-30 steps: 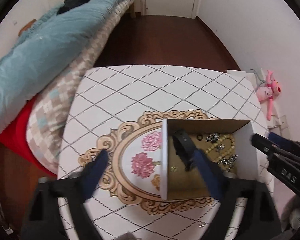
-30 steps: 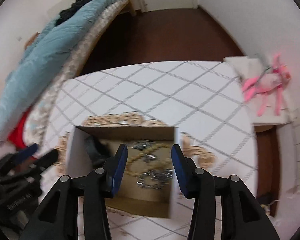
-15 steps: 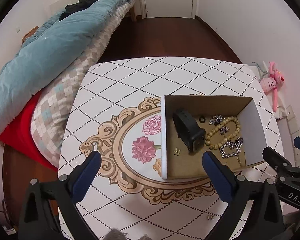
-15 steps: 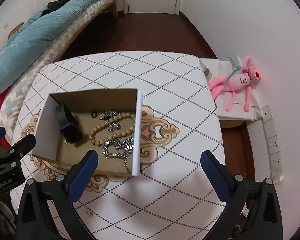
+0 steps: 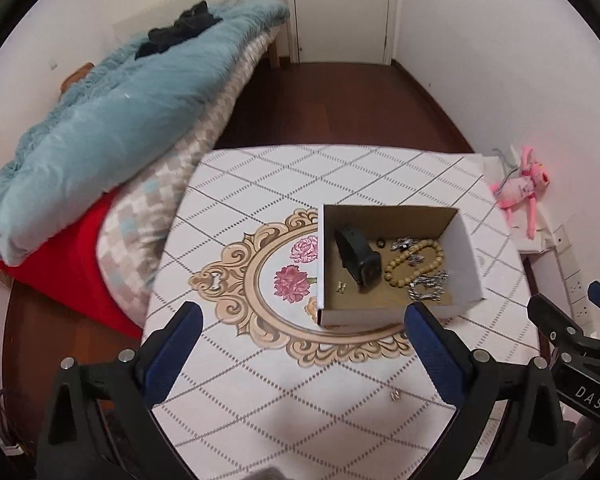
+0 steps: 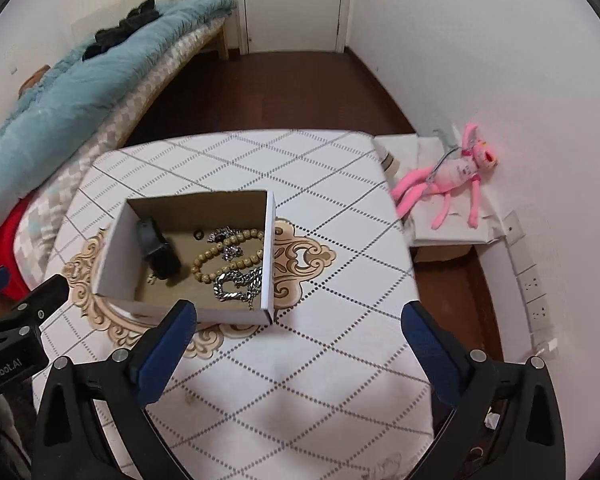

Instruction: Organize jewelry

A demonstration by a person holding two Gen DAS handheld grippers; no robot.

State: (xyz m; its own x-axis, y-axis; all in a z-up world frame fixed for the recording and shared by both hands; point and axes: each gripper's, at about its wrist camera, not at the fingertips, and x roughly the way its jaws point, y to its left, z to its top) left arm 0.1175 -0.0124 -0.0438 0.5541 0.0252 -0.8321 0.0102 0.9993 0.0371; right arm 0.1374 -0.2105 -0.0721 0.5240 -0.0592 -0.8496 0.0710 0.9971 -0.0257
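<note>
table point(image 5: 300, 184): white diamond-grid cloth, ornate floral medallion
box point(image 5: 470, 256): on medallion (jewelry inside)
bed point(image 5: 112, 128): left
floor point(image 5: 340, 100): dark wood
left gripper point(image 5: 300, 344): spread wide
right gripper point(image 6: 300, 344): spread wide

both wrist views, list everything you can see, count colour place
box: 1, white outside, brown inside, on table
watch: 1, black, box left side
bead bracelet: 1, tan, box middle
chain: 1, silver, box near right
ring: 1, black, box far side
gold charm: 1, in box near watch
small gold piece: 1, on table outside box
table: 1, white, diamond pattern
duvet: 1, teal, on bed left
plush toy: 1, pink, right by wall
door: 1, white, far end
left tongs: open
right tongs: open
</note>
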